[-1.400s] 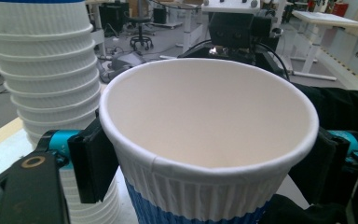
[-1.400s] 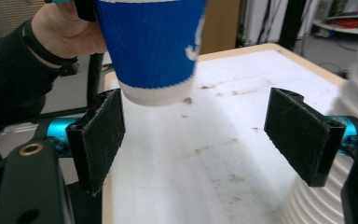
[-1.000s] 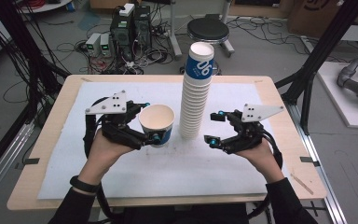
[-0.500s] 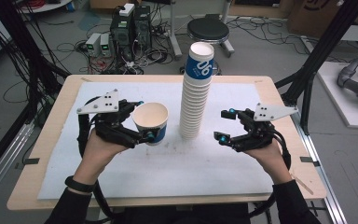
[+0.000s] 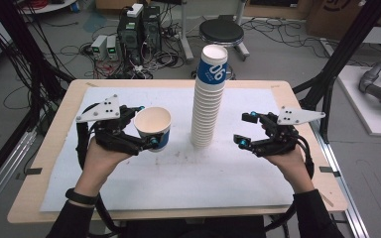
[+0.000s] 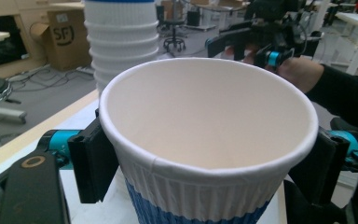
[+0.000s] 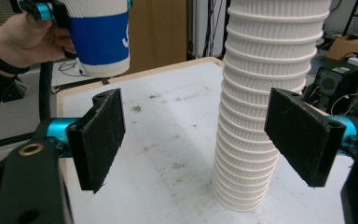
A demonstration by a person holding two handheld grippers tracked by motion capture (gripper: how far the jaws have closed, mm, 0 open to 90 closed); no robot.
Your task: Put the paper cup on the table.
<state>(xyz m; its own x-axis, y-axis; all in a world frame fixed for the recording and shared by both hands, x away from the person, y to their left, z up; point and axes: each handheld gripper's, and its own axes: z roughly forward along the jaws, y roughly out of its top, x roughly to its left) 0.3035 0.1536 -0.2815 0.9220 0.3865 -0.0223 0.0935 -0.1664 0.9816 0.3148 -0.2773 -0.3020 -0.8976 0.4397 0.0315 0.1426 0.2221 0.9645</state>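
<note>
Left of the paper cup stack (image 5: 208, 99), one ribbed paper cup (image 5: 153, 128) clamped upright in left gripper (image 5: 146, 126) fingers, clear of the desk (image 5: 178, 168). Right gripper (image 5: 244, 129) fingers apart, empty, right of stack. Likely next: setting cup down, well apart from stack.

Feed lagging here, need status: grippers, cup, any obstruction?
Left gripper clamped on white-and-blue ribbed paper cup, lifted off table. Right gripper open, empty, beside tall cup stack. Nothing blocking.
</note>
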